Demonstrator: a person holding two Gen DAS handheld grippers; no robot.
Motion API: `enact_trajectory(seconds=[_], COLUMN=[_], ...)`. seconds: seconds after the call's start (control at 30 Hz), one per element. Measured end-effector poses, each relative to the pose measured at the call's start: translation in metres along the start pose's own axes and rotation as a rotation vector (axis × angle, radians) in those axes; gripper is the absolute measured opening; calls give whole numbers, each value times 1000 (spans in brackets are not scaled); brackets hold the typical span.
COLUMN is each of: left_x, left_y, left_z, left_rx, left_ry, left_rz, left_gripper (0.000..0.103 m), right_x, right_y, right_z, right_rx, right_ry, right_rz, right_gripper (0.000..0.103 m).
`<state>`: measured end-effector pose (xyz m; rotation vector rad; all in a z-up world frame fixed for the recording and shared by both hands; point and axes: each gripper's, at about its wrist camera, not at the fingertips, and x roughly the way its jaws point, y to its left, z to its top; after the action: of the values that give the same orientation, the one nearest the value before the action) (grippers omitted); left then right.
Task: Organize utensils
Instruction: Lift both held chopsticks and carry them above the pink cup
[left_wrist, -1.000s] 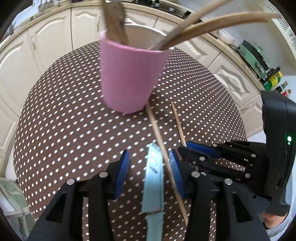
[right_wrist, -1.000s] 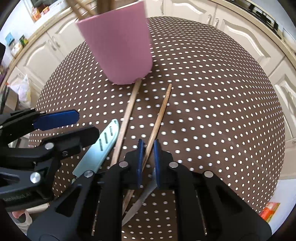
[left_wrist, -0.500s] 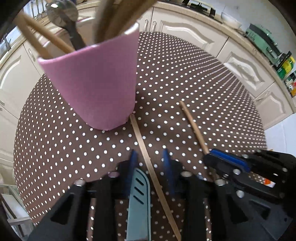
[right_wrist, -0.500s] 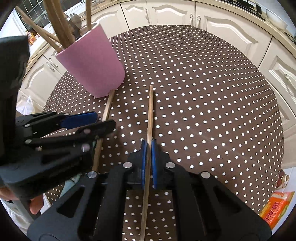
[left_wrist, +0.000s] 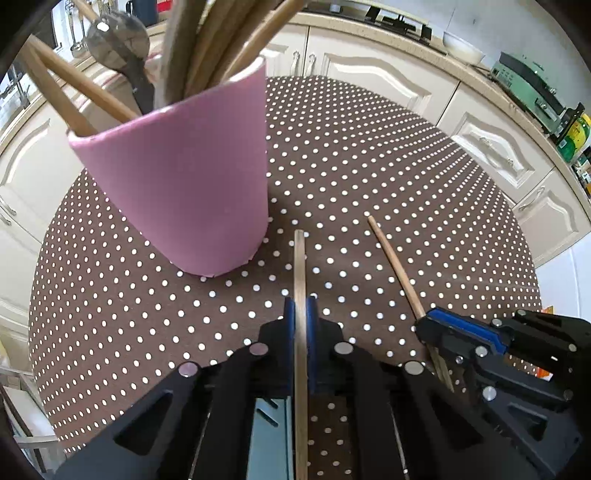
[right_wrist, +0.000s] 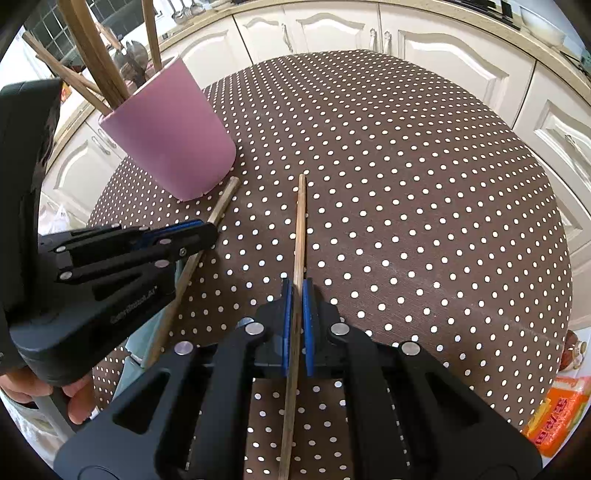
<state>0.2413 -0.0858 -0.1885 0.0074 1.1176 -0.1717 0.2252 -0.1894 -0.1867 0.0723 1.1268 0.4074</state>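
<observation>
A pink cup (left_wrist: 184, 184) holding several wooden utensils and a dark metal spoon stands on the brown dotted table (left_wrist: 369, 166); it also shows in the right wrist view (right_wrist: 170, 136). My left gripper (left_wrist: 300, 314) is shut on a flat wooden stick (left_wrist: 300, 266), its tip just right of the cup base. My right gripper (right_wrist: 296, 295) is shut on a thin round wooden stick (right_wrist: 301, 221) pointing away from me. A light blue knife (left_wrist: 269, 435) lies under the left gripper. The left gripper (right_wrist: 177, 240) shows in the right wrist view, the right gripper (left_wrist: 461, 332) in the left wrist view.
White kitchen cabinets (right_wrist: 332, 29) ring the round table. An orange packet (right_wrist: 557, 413) lies beyond the table's right edge. Green appliances and bottles (left_wrist: 535, 92) stand on the counter at the far right.
My left gripper shifted right off the knife and shut on the flat wooden stick. My right gripper, shut on the round stick, swung so the stick points straight ahead.
</observation>
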Motion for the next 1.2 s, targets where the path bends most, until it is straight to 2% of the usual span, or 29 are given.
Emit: enact_trajectory(seconds=[0.17, 0.57, 0.63, 0.7, 0.9, 1.0, 1.07, 1.2], left_x=[-19, -102, -111, -118, -125, -128, -127, -127], left_y=[-12, -21, -19, -8, 17, 25, 28, 31], left_z=[-6, -25, -28, -31, -35, -38, -38, -40], left_rx=[13, 67, 65, 44, -3, -12, -12, -7], left_ry=[-68, -279, -285, -274, -264, -262, -259, -259], left_rz=[-18, -73, -91, -124, -148, -146, -149, -150], left_gripper=[6, 6, 6, 6, 6, 6, 6, 6], right_x=[-16, -81, -83, -85, -71, -60, -55, -45], right_y=[-11, -25, -22, -21, -14, -10, -8, 4], right_z=[-9, -34, -37, -37, -26, -20, -19, -17], right_rx=[33, 77, 73, 60, 29, 17, 6, -17], right_ry=[-52, -220, -197, -190, -79, -24, 12, 49], right_rz=[21, 87, 79, 19, -74, -95, -109, -164], right_gripper=[6, 6, 6, 7, 8, 13, 23, 24])
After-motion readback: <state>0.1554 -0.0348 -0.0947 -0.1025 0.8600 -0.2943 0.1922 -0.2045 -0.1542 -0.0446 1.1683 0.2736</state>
